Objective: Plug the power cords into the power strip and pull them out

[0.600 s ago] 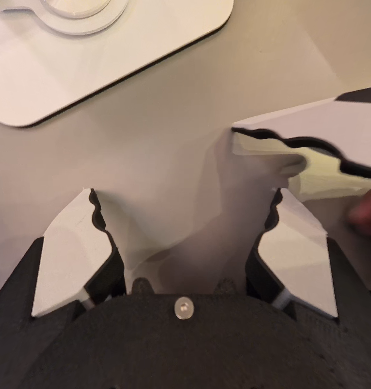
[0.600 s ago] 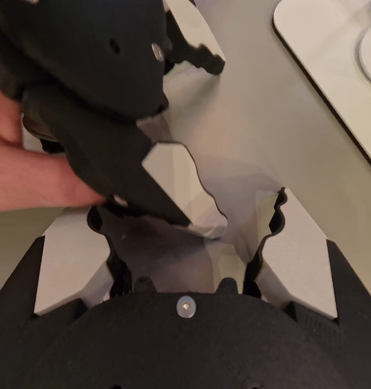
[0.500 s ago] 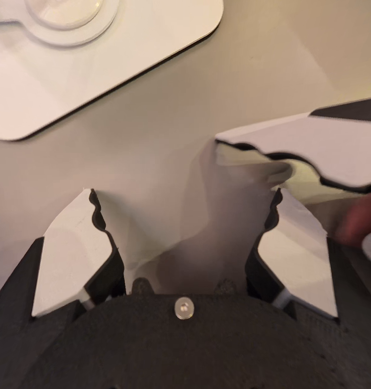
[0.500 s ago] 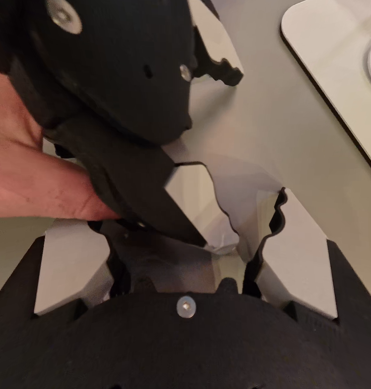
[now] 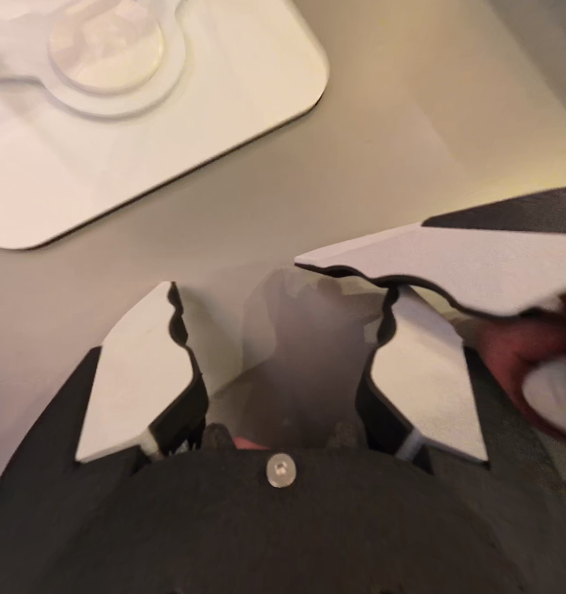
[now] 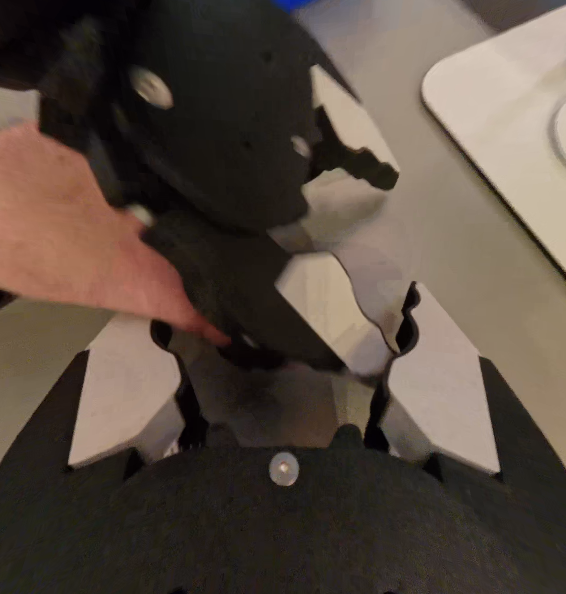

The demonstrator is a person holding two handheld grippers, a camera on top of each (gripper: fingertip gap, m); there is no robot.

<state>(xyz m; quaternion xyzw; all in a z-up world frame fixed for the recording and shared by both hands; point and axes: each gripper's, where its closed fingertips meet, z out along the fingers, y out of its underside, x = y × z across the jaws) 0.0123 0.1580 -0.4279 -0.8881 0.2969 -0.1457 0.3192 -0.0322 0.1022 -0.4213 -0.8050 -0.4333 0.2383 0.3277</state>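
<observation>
No power strip and no cords are seen in either view, so where they lie cannot be told. Nothing is plugged in or pulled out here, as far as can be seen.

The left tongs (image 5: 280, 308) are held wide open, and nothing is gripped between them. Only the bare grey counter (image 5: 387, 122) is seen in the gap. The right tongs (image 6: 283, 316) are wide open too, and nothing is gripped by them. A finger of the left tongs is poked into that gap, right up against the right tongs' own right finger. In the left wrist view, a finger of the right tongs is laid across the tip of the left tongs' right finger. Whether they touch cannot be told, because both views are blurred. A hand (image 6: 66, 225) is seen on the left tongs' black body.

A white pad (image 5: 146, 144) with a round clear disc (image 5: 106, 48) on it is seen near, off to one side on the counter.

Trouble could come from the two tongs being so close. If one is swung or shut, a finger may be knocked or caught in the other. The hand is near the gap too and may be pinched. The pad may be bumped and pushed along.
</observation>
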